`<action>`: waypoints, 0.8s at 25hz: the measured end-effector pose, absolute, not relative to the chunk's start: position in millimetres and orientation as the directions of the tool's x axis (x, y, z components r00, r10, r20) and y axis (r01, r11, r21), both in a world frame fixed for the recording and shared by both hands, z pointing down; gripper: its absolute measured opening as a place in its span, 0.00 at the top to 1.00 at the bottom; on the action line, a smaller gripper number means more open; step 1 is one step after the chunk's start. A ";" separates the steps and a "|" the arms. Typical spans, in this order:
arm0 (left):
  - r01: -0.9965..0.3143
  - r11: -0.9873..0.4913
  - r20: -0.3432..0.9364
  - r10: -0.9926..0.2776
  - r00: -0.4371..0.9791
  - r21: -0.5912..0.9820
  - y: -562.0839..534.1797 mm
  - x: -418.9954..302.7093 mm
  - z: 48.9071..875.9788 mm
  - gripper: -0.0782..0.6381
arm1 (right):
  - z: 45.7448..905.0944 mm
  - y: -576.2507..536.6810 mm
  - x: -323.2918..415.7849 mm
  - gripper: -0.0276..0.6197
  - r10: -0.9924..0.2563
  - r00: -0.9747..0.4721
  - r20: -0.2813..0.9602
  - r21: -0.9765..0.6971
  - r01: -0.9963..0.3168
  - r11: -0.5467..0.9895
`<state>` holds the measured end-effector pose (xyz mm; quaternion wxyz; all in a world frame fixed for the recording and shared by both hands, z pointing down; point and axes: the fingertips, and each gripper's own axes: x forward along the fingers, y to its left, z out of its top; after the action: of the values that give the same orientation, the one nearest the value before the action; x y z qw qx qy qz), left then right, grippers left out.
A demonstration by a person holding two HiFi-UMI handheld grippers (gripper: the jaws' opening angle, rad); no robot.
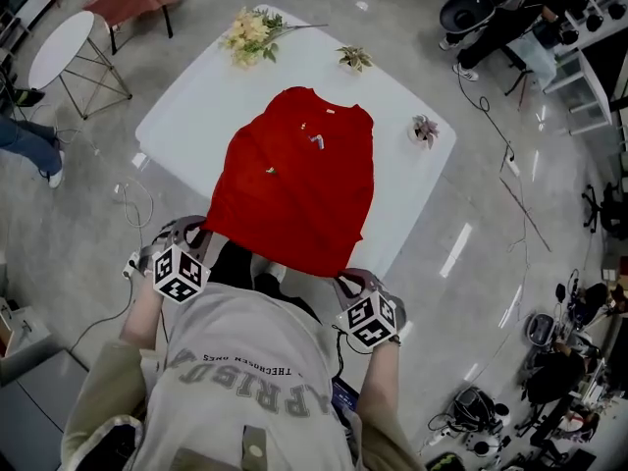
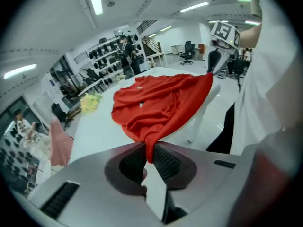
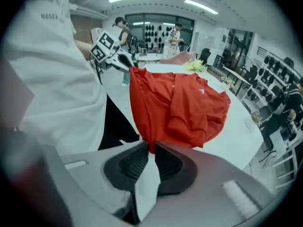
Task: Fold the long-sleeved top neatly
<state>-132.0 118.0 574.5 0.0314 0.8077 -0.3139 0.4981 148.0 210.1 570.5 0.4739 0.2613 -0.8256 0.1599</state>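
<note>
1 red top (image 1: 294,180), 2 grippers: left gripper (image 2: 150,154), right gripper (image 3: 150,150). 1 white table (image 1: 196,106), 1 flower bunch (image 1: 250,35), 2 potted plants (image 1: 354,58) (image 1: 425,129), 1 round side table (image 1: 61,47).

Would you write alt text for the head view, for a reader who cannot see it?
A red top lies spread on a white table, its near hem clamped at both corners by the left gripper and right gripper of a person. A yellow bouquet and a small plant sit at the far edge, another plant at the right edge.
</note>
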 end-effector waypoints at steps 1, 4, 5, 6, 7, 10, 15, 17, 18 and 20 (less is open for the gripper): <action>-0.569 -0.774 0.806 -0.511 0.300 -0.279 111.2 -130.7 562.9 0.83 | 560.5 205.5 149.3 0.89 -0.292 -0.438 0.850 -0.027 -0.590 0.807; -0.633 -0.728 0.755 -0.565 0.334 -0.264 87.8 -116.0 528.4 0.83 | 534.1 185.2 160.7 0.89 -0.333 -0.463 0.821 -0.017 -0.603 0.797; -0.641 -0.724 0.744 -0.571 0.347 -0.256 78.5 -110.9 519.9 0.83 | 526.6 175.2 165.3 0.89 -0.349 -0.466 0.813 -0.009 -0.610 0.792; -0.643 -0.723 0.737 -0.574 0.356 -0.252 68.3 -107.1 514.2 0.83 | 519.6 164.2 169.5 0.89 -0.364 -0.470 0.804 -0.006 -0.619 0.786; -0.642 -0.725 0.736 -0.573 0.361 -0.249 57.7 -104.3 511.4 0.83 | 513.7 152.8 173.4 0.89 -0.375 -0.472 0.798 -0.006 -0.629 0.778; -0.633 -0.739 0.756 -0.545 0.363 -0.229 26.6 -98.5 514.5 0.83 | 506.6 120.9 182.7 0.89 -0.380 -0.468 0.798 -0.019 -0.649 0.760; -0.622 -0.761 0.805 -0.480 0.349 -0.184 -22.4 -86.0 529.2 0.83 | 522.7 71.3 200.4 0.89 -0.353 -0.434 0.829 -0.056 -0.692 0.720; -0.625 -0.765 0.825 -0.451 0.342 -0.159 -39.9 -81.7 539.6 0.83 | 531.8 53.2 207.5 0.89 -0.345 -0.420 0.839 -0.081 -0.725 0.684; -0.627 -0.765 0.835 -0.436 0.337 -0.146 -47.9 -79.9 545.3 0.83 | 536.4 44.9 210.5 0.89 -0.340 -0.408 0.847 -0.088 -0.739 0.668; -0.638 -0.761 0.856 -0.405 0.322 -0.120 -62.5 -76.7 557.6 0.83 | 546.2 28.9 215.4 0.89 -0.327 -0.378 0.866 -0.093 -0.765 0.637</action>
<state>-76.7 -62.5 557.6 0.1206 0.8040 -0.3243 0.4836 215.4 28.9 546.2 0.4384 0.3450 -0.7915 0.2496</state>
